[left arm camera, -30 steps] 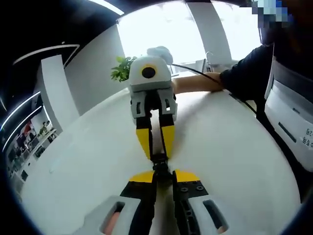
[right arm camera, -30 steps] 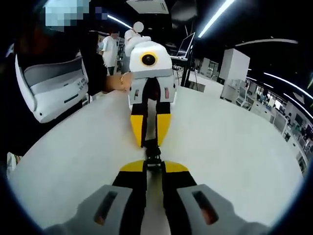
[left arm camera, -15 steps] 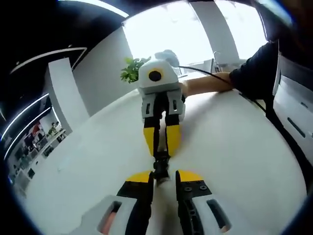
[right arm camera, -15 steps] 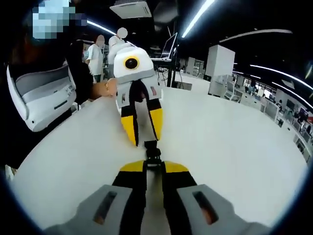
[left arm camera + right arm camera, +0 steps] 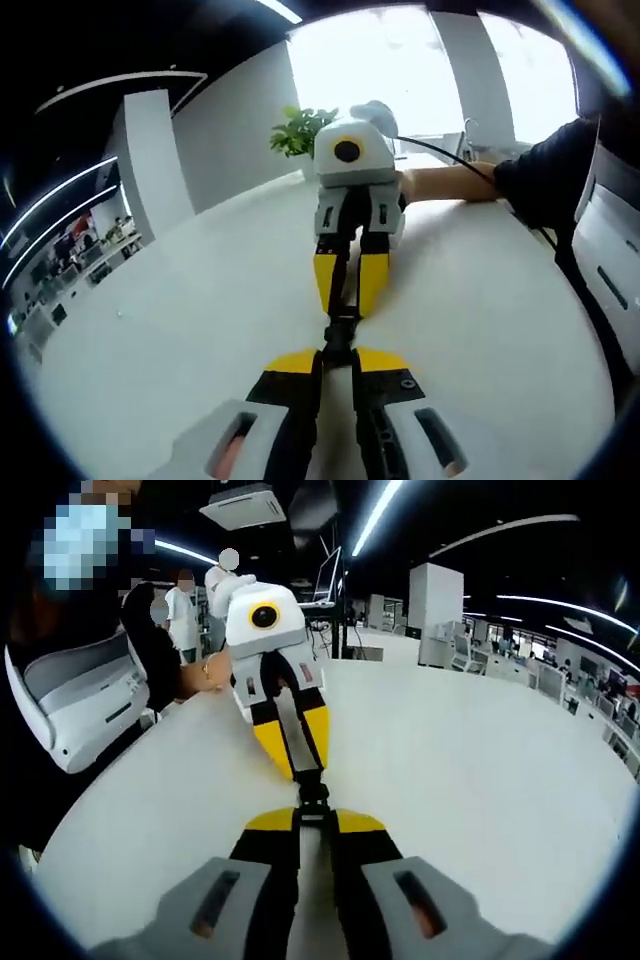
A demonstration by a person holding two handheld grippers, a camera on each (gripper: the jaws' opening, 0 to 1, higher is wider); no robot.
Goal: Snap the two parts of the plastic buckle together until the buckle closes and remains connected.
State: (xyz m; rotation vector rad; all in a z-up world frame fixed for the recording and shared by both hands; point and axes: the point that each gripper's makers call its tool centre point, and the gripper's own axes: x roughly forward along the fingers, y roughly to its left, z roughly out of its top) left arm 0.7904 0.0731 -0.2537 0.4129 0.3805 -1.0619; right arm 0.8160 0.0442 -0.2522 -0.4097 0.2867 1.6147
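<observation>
nearest, left gripper clenched on one black buckle half just above the white table; beyond, right gripper clamped on the other. mid-mating, apparently; next calls for pushing straight together until latched.

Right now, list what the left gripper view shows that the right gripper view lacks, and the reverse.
Left gripper view: a potted plant against bright windows. Right gripper view: ceiling light strips, a white pillar and people standing behind. Shared: the white table, and both grippers facing each other, left gripper and right gripper, each shut on the black buckle between them.
</observation>
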